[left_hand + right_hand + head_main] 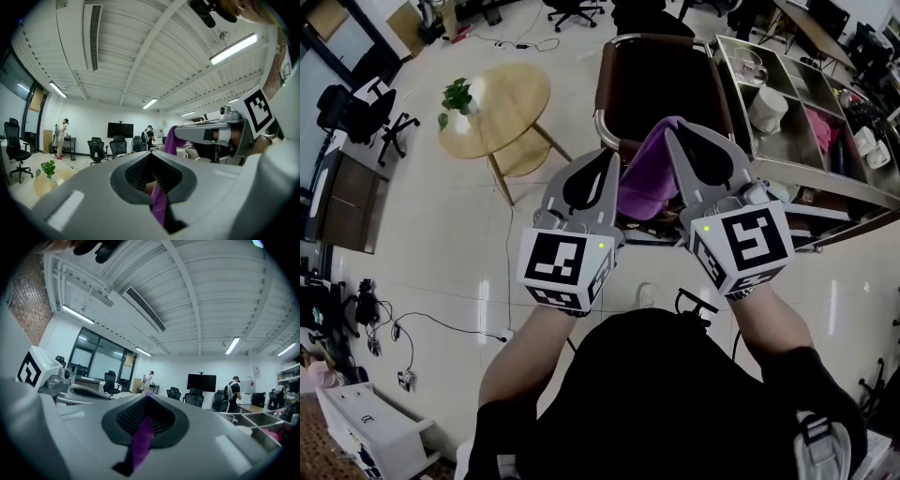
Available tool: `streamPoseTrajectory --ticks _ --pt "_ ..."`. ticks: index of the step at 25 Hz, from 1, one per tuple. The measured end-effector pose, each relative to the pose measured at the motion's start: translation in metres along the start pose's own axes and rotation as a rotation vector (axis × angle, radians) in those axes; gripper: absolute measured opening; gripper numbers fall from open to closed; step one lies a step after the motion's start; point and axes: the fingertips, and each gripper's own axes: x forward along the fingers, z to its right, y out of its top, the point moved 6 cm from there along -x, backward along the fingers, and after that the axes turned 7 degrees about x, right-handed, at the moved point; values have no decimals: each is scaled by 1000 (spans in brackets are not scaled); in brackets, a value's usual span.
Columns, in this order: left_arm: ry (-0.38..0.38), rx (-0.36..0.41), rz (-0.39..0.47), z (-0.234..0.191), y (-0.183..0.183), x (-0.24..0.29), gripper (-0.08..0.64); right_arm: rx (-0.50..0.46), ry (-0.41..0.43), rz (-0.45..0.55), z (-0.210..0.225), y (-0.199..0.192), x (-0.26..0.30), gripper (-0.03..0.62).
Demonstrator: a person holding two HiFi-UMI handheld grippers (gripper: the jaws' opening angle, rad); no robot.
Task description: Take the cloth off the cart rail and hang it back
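Observation:
A purple cloth [649, 173] hangs bunched between my two grippers, held up above the chrome cart rail [602, 89] that frames a dark brown shelf. My left gripper [604, 161] is shut on the cloth's left part; a purple strip [159, 202] is pinched between its pads. My right gripper [674, 134] is shut on the cloth's upper right edge, and the right gripper view shows a purple fold [140, 440] clamped in its jaws. Both grippers stand close together, jaws pointing away from me. The cloth's lower end is hidden behind the grippers.
A steel cart top [811, 141] with several compartments holds a white bowl [767, 109] at the right. A round wooden table [502, 112] with a small plant [457, 96] stands to the left. An office chair [358, 111] and floor cables [412, 328] lie farther left.

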Motion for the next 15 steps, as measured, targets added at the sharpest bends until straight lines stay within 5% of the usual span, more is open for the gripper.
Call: streamPoseTrajectory --ticks 15 --pt "28 -8 -24 -24 -19 66 -11 10 -26 3 74 -4 55 11"
